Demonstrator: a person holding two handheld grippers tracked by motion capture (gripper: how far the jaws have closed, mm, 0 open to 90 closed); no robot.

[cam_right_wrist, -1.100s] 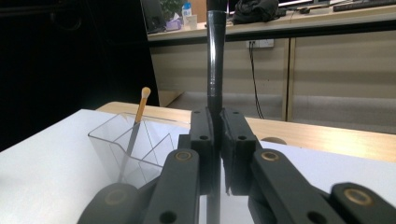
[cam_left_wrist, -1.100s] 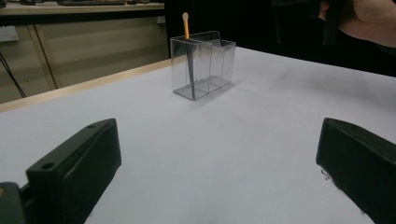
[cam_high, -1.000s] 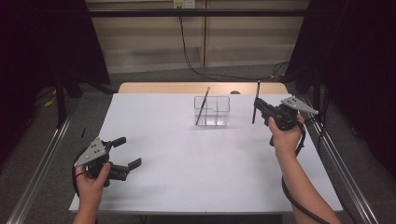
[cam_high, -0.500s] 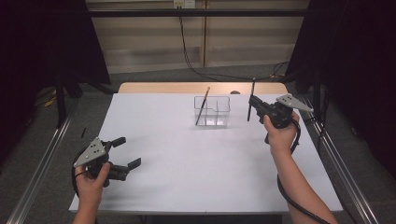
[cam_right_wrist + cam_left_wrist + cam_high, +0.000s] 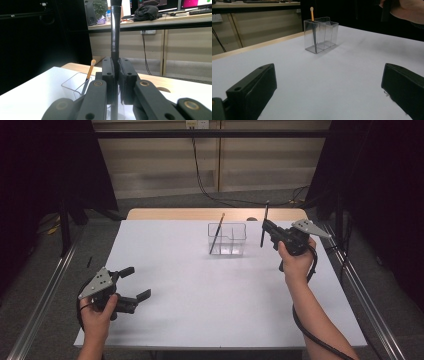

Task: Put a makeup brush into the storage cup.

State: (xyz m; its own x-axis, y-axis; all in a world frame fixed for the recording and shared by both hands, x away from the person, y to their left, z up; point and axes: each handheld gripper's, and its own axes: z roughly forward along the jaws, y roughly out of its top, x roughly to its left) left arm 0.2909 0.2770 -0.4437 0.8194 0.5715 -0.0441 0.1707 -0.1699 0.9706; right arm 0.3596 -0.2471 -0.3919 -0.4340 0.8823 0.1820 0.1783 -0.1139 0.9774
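A clear plastic holder (image 5: 227,239) with compartments stands at the far middle of the white table (image 5: 200,285). An orange-tipped brush (image 5: 217,232) leans in its left compartment. My right gripper (image 5: 266,231) hovers just right of the holder, shut on a black brush (image 5: 264,222) that stands upright. In the right gripper view the black brush (image 5: 115,30) rises between the closed jaws of the right gripper (image 5: 116,75), with the holder (image 5: 75,87) low at the left. My left gripper (image 5: 137,282) rests open near the front left; in its own view the left gripper (image 5: 329,75) frames the holder (image 5: 322,35) far off.
A wooden strip (image 5: 165,214) borders the table's far edge. Metal rails (image 5: 360,290) run along both sides. A cable (image 5: 305,325) trails from the right gripper along the forearm. The right hand (image 5: 407,10) appears at the top right of the left gripper view.
The right gripper, still shut on the black brush, has shifted a little left toward the holder. The left gripper has stayed where it was.
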